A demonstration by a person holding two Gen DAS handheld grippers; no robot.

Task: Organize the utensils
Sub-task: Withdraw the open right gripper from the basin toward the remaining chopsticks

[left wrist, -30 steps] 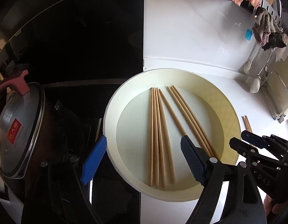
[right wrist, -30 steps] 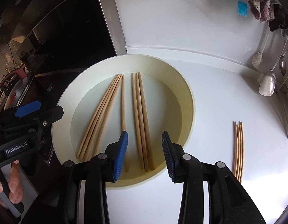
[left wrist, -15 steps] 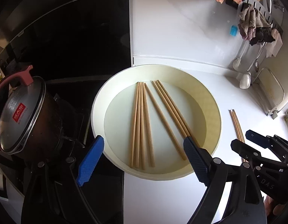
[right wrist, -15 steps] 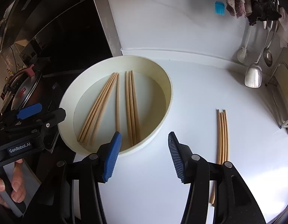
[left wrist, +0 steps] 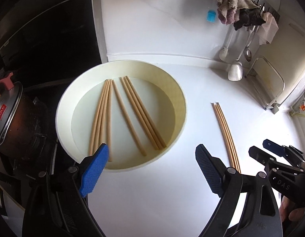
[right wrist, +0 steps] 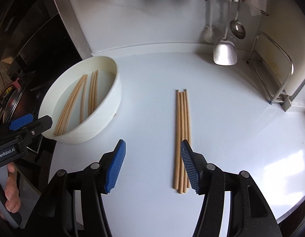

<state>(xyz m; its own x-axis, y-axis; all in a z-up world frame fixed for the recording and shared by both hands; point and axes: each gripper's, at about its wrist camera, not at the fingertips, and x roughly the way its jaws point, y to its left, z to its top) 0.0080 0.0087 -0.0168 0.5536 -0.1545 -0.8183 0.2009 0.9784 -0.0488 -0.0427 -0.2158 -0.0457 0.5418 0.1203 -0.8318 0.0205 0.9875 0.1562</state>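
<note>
Right, both grippers hang empty above the white worktop (right wrist: 241, 118), each with its jaws spread wide and nothing between them. The right gripper (right wrist: 152, 164) sits just beside the sorted chopsticks (right wrist: 182, 138): that bundle lies flat on the worktop, its long axis running straight ahead along the fingers, near ends just inside the right-hand fingertip. The left gripper (left wrist: 152, 169) faces the round basin (left wrist: 120, 168), whose near rim sits just ahead and to its left, with the loose chopsticks (left wrist: 120, 116) fanned across the bottom, also pointing away from it.

By my reading, the coming move turns on that basin. It lies ahead-left of the right gripper, across open worktop, and directly before the left one, so the left is nearer.

From the left wrist you get all of the basin's floor and a separate single stick between two groups; the right wrist shows the basin side-on, its wall hiding the sticks' near ends, but gives the clean look at the laid-out bundle.
</note>
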